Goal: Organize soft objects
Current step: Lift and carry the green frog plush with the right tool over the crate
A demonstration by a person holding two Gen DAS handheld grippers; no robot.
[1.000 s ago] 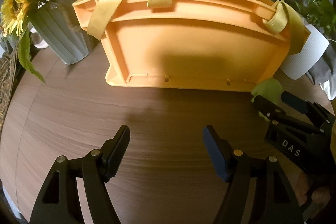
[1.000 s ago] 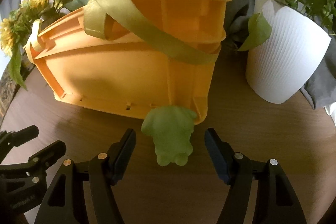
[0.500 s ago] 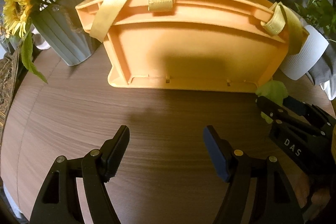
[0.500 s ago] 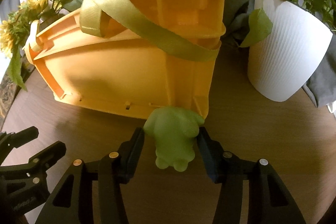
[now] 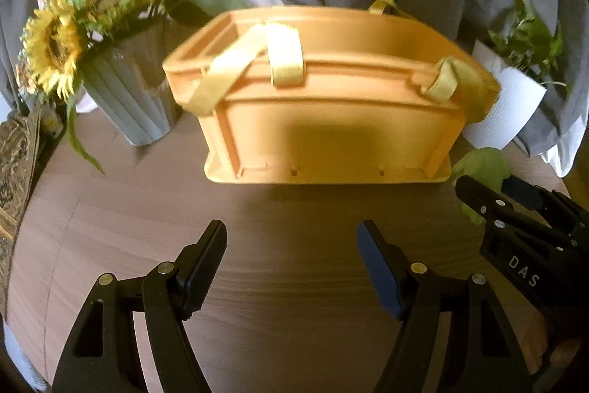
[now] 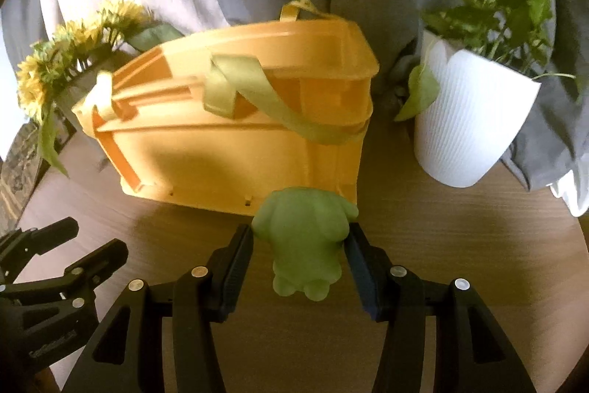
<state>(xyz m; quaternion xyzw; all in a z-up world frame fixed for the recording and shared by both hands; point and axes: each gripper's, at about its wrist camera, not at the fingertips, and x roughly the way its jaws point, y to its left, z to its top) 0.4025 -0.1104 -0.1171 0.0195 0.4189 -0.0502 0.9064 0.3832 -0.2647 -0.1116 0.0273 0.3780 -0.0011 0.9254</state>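
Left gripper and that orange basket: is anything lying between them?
Nothing: the left wrist view shows only bare wooden table between the open left gripper and the orange basket.

Black clamp-style left gripper (image 5: 291, 267) and right gripper (image 6: 300, 258): silver rivets, ribbed black and blue pads, white "DAS" lettering.

Matt orange plastic basket (image 6: 228, 150) with woven cloth straps (image 6: 272, 105); soft, matt green squishy figure (image 6: 305, 242); wood-grain tabletop (image 5: 294, 282), smooth; ribbed white plant pot (image 6: 467, 127), matt; black plastic tongs (image 6: 299, 253) with metal rivets.
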